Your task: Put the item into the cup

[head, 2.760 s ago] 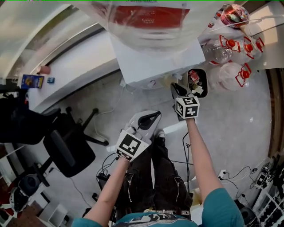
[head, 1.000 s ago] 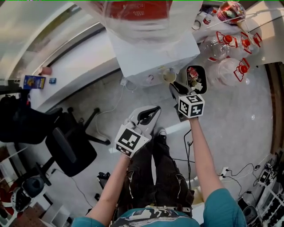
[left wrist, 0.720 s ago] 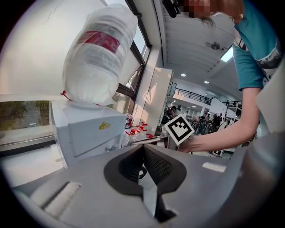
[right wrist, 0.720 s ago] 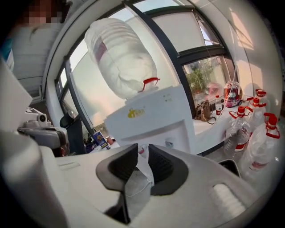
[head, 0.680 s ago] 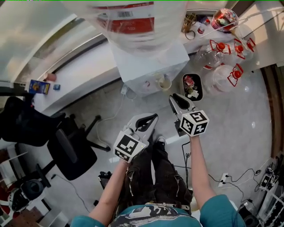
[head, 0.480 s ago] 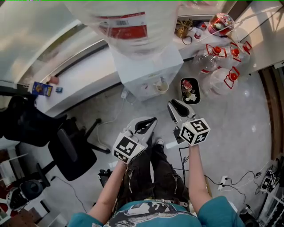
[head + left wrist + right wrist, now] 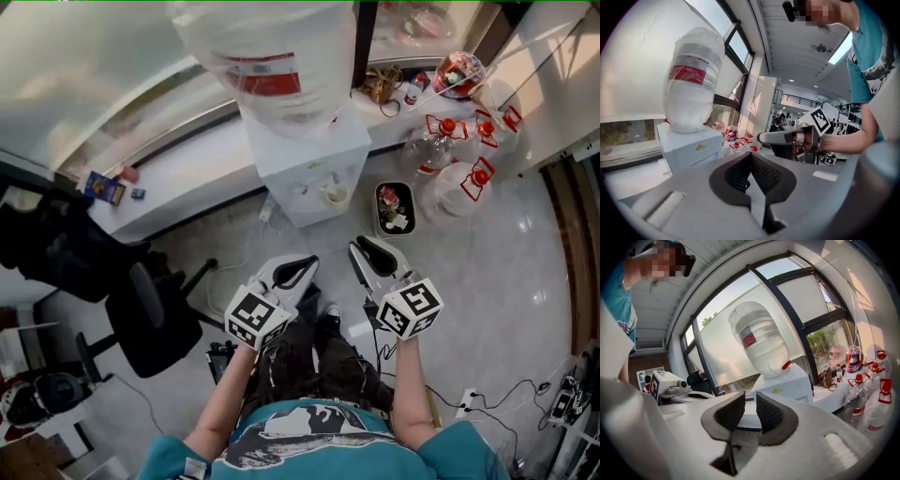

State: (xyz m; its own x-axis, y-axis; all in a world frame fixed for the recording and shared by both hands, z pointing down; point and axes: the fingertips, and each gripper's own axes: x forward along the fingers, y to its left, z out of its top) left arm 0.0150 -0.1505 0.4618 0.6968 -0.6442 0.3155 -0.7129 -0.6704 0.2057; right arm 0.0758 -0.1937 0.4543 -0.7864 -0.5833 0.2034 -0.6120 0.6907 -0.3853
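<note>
The left tool (image 7: 750, 157) has its jaws pressed together on nothing, while the right tool's (image 7: 750, 399) jaws have just been closing and stand a little spread, empty. The cup (image 7: 335, 195) sits on the front ledge of the water dispenser (image 7: 305, 155), ahead of both tools and well apart from them; whether anything lies inside it is too small to tell. A black bin (image 7: 395, 208) stands on the floor ahead of the right tool, just beside the cup.
</note>
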